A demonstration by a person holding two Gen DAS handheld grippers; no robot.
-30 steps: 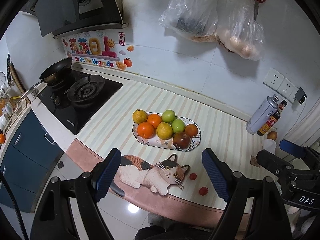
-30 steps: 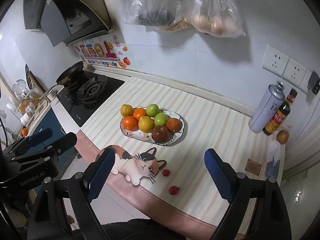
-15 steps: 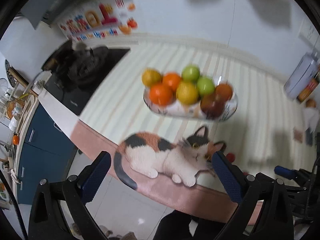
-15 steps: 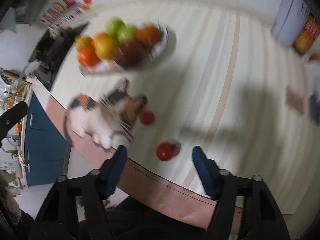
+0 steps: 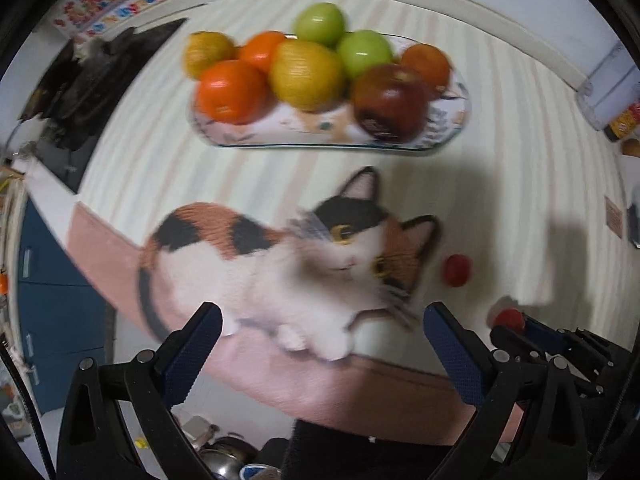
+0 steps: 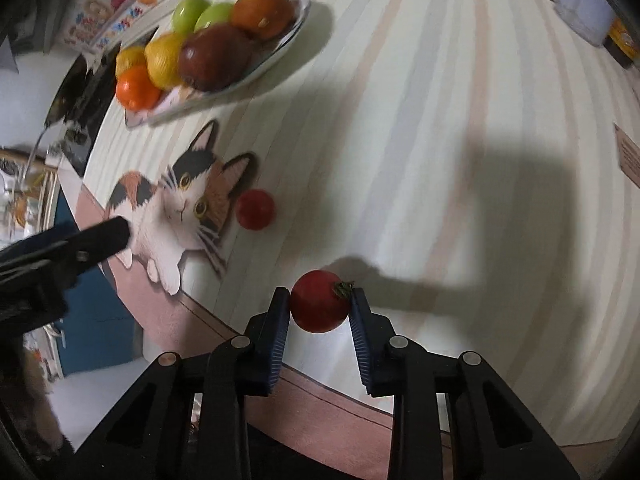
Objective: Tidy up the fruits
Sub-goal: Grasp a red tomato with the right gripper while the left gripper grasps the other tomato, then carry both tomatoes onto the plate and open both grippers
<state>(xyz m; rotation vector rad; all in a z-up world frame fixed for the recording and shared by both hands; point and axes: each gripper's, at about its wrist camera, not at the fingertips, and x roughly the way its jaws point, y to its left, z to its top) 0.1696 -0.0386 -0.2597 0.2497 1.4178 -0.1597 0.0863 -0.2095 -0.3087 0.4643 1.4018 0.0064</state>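
Two small red tomatoes lie on the striped counter mat near its front edge. My right gripper [image 6: 320, 300] is shut on the nearer tomato [image 6: 318, 306], which has a green stem; both pads press its sides. That same tomato [image 5: 509, 319] shows in the left wrist view beside the right gripper's blue tip. The other tomato [image 6: 255, 209] [image 5: 457, 270] rests loose by the printed cat's ear. My left gripper [image 5: 320, 336] hangs wide open over the cat picture, nothing between its fingers. An oval plate [image 5: 448, 136] [image 6: 298, 20] farther back holds oranges, green and yellow fruit and a dark red apple.
A black gas hob [image 5: 84, 92] sits at the far left. A grey canister [image 5: 608, 88] and a sauce bottle [image 5: 624, 124] stand at the far right by the wall. The counter's pink front edge [image 5: 360, 376] drops to the floor and blue cabinets [image 5: 52, 288].
Both grippers have dropped close to the counter and tipped downward. The right gripper's jaws have closed around the stemmed tomato. The left gripper has opened wider.
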